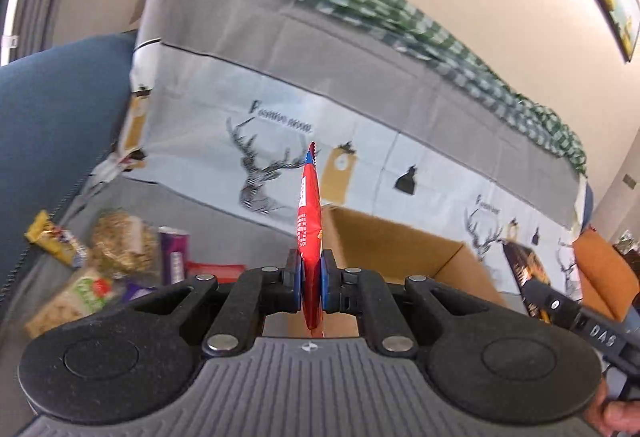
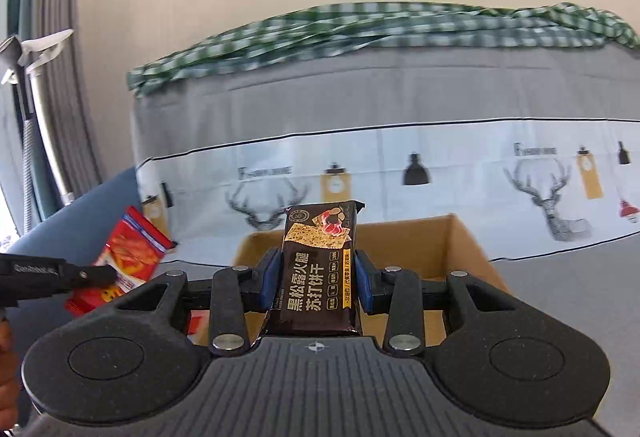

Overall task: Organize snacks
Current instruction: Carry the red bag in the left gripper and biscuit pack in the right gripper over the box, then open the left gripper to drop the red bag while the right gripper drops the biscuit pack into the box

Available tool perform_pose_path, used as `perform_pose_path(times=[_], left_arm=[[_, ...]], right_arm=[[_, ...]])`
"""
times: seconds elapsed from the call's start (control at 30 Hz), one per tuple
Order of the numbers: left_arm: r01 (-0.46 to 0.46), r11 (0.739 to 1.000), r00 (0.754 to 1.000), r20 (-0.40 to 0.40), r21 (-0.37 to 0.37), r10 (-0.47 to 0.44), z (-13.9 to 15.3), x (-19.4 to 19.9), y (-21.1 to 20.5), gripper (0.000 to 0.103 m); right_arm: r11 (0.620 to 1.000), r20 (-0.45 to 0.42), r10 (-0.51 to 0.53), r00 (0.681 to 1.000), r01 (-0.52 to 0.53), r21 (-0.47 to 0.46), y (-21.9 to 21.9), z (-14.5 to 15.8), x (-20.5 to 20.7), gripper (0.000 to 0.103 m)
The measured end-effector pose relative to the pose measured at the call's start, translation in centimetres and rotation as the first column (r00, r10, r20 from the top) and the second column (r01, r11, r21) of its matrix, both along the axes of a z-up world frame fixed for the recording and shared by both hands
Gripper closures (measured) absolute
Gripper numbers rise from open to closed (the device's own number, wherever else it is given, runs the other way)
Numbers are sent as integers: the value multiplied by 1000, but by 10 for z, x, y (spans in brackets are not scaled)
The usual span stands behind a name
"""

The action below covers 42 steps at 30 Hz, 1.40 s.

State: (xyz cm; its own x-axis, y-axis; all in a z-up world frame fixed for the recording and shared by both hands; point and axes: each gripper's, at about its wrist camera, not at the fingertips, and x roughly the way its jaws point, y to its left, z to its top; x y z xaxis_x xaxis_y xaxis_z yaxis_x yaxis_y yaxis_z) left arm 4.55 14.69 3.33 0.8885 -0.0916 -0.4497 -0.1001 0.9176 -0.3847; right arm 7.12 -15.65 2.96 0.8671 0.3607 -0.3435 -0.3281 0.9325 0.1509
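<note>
My left gripper [image 1: 311,279] is shut on a thin red snack packet [image 1: 309,221], held edge-on and upright above the near side of an open cardboard box [image 1: 404,241]. From the right wrist view that red packet [image 2: 128,257] shows at the left, with the left gripper [image 2: 110,273] on it. My right gripper [image 2: 316,277] is shut on a dark brown cracker packet [image 2: 318,269], which stands upright in front of the cardboard box [image 2: 464,237]. The box's inside is mostly hidden behind the packets and grippers. In the left wrist view the right gripper [image 1: 536,287] enters from the right with the dark packet [image 1: 524,265].
Several loose snacks [image 1: 116,249] lie on the grey-covered sofa seat at the left, beside a blue cushion [image 1: 52,125]. Behind the box rises a sofa back with a deer-print cover [image 2: 400,165] and a green checked cloth [image 2: 360,33] on top. An orange cushion [image 1: 604,273] sits at the right.
</note>
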Motion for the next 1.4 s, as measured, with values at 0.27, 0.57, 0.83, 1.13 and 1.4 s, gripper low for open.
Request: perform_pose_path(times=[0.27, 0.57, 0.83, 1.13, 1.4], left_arm=[[83, 996, 995, 51, 23, -84, 0, 11, -47, 94], [163, 984, 984, 64, 77, -168, -5, 14, -78, 94], [201, 975, 976, 63, 93, -207, -7, 14, -84, 94], [227, 970, 970, 69, 83, -233, -6, 13, -86, 95], [297, 953, 951, 71, 50, -301, -7, 15, -100, 95]], right_arm=[[997, -22, -68, 997, 67, -46, -37, -18, 7, 63], [993, -74, -113, 991, 111, -38, -62, -29, 13, 63], [995, -62, -102, 993, 100, -29, -59, -29, 12, 63], [994, -63, -104, 993, 102, -34, -57, -27, 13, 63], [995, -70, -95, 993, 92, -35, -56, -29, 15, 63]])
